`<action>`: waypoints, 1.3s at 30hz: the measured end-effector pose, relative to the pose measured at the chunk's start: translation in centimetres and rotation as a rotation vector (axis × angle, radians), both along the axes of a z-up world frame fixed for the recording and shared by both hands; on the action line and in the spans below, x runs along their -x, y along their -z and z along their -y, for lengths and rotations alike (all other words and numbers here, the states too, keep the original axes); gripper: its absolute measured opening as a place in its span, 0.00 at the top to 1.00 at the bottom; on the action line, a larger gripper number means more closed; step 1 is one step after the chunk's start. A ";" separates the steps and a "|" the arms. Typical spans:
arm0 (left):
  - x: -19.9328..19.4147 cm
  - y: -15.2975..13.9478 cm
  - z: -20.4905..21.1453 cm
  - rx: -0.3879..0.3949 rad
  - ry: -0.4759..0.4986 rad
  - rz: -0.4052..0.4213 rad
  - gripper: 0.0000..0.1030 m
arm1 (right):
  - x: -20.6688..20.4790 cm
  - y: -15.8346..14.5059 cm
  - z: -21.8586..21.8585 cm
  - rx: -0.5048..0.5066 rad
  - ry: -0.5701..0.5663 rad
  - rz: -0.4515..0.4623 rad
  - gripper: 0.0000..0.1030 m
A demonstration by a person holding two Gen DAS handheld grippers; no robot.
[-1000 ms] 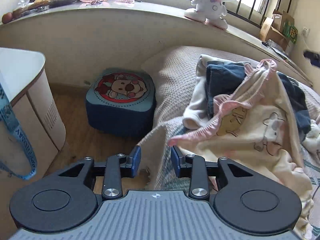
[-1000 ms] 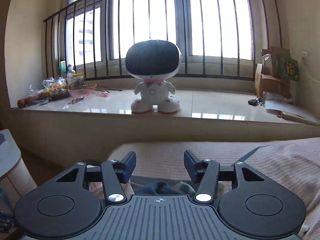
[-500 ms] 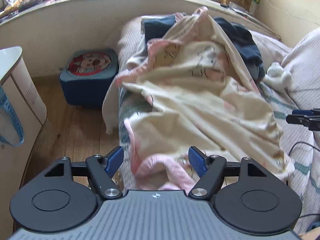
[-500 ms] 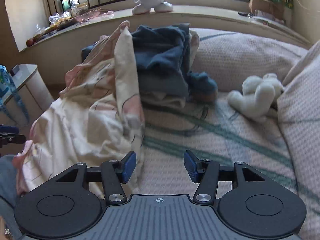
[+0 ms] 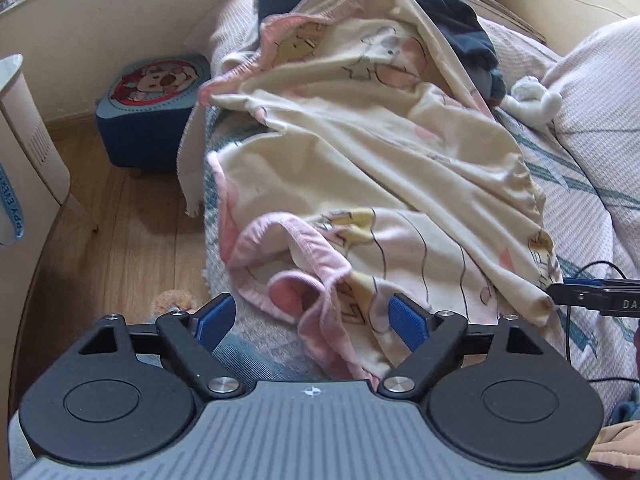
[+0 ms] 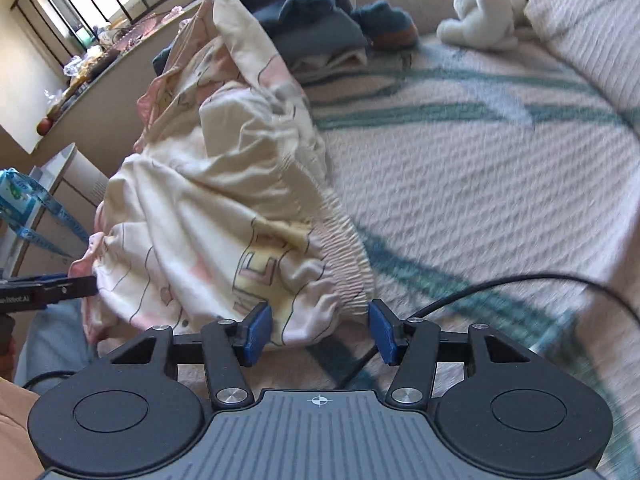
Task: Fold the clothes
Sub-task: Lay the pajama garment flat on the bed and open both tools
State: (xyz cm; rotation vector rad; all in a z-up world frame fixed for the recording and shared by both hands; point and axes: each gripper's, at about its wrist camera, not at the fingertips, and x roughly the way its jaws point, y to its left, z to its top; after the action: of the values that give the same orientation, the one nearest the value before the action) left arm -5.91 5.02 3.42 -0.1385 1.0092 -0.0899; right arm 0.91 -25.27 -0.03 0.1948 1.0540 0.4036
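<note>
Cream cartoon-print garment (image 5: 372, 152), pink-trimmed, crumpled lengthwise on bed

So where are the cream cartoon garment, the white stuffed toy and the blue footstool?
cream cartoon garment (image 5: 360, 168): left wrist view, on its plain cream middle.
white stuffed toy (image 6: 484, 12): right wrist view, on its body.
blue footstool (image 5: 154, 84): left wrist view, on the printed top.

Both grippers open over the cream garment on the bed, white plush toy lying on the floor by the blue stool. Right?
Not the toy. The plush toy lies on the bed, by the pillow, as the right wrist view shows. The rest holds: left gripper and right gripper are open over the cream garment.
</note>
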 end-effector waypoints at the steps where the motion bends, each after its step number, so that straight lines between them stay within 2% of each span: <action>1: 0.0 0.2 0.2 0.001 0.007 -0.003 0.19 | 0.2 0.0 -0.4 0.020 -0.004 0.014 0.46; 3: 0.0 0.7 0.5 0.001 0.023 -0.003 0.21 | 0.6 0.0 -1.2 0.059 -0.011 0.042 0.49; 4: 0.0 0.9 0.7 0.006 0.032 0.001 0.24 | 0.7 0.0 -1.3 0.067 -0.009 0.047 0.56; 6: 0.2 1.0 0.8 0.034 0.046 0.013 0.51 | 0.9 -0.1 -1.4 0.075 -0.003 0.053 0.68; 7: 0.4 0.9 0.9 0.063 0.057 0.025 0.74 | 1.0 -0.2 -1.3 0.070 -0.002 0.055 0.79; 8: 0.6 0.7 0.9 0.084 0.064 0.039 0.87 | 1.1 -0.4 -1.2 0.061 -0.005 0.054 0.85; 10: 0.9 0.0 1.0 0.080 0.069 0.062 0.94 | 1.4 -0.9 -1.0 0.049 0.000 0.055 0.92; 13: 1.4 -1.5 0.4 0.091 0.075 0.076 0.96 | 2.3 -2.2 -0.7 0.014 0.013 0.054 0.94; 15: 1.9 -3.0 -0.2 0.073 0.080 0.086 0.96 | 2.9 -3.5 -0.2 -0.031 0.022 0.046 0.95; 19: 3.5 -5.6 -1.3 -0.022 0.096 0.082 0.96 | 4.6 -6.5 1.6 -0.170 0.042 -0.024 0.95; 21: 4.2 -5.8 -1.9 -0.049 0.093 0.052 0.96 | 5.9 -7.3 1.8 -0.167 0.027 -0.036 0.95; 23: 4.6 -4.9 -1.7 -0.121 0.094 0.011 0.96 | 7.2 -6.8 1.7 -0.142 0.010 -0.069 0.95; 25: 5.0 -3.5 -1.7 -0.147 0.089 -0.029 0.96 | 8.3 -4.9 1.4 -0.084 0.006 -0.118 0.95; 28: 5.5 -3.1 -2.1 -0.129 0.061 -0.038 0.94 | 9.4 -2.4 1.2 -0.036 0.010 -0.177 0.93; 30: 5.4 -3.7 -2.6 -0.133 0.023 -0.027 0.88 | 9.6 -2.1 1.3 -0.028 -0.004 -0.193 0.88; 33: 5.3 -4.6 -3.1 -0.160 -0.035 -0.007 0.60 | 9.1 -3.6 1.6 -0.001 -0.037 -0.155 0.87; 34: 5.4 -4.9 -3.3 -0.171 -0.053 -0.001 0.48 | 8.8 -4.5 2.1 -0.002 -0.033 -0.128 0.84; 35: 5.5 -5.3 -3.5 -0.171 -0.066 0.011 0.43 | 8.5 -5.4 2.6 -0.004 -0.030 -0.102 0.82; 36: 5.5 -5.7 -3.7 -0.158 -0.078 0.023 0.41 | 8.1 -6.3 3.1 -0.005 -0.024 -0.073 0.77; 38: 5.5 -6.3 -3.7 -0.135 -0.092 0.044 0.29 | 7.4 -7.8 3.9 -0.006 0.013 0.011 0.68; 39: 5.5 -6.6 -3.5 -0.136 -0.088 0.059 0.27 | 7.0 -8.5 4.3 -0.004 0.030 0.051 0.62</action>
State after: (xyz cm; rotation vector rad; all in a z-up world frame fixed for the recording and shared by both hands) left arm -11.38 8.53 10.00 -0.0558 0.9459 0.0546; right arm -6.06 -29.52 8.49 0.2028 0.9990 0.3817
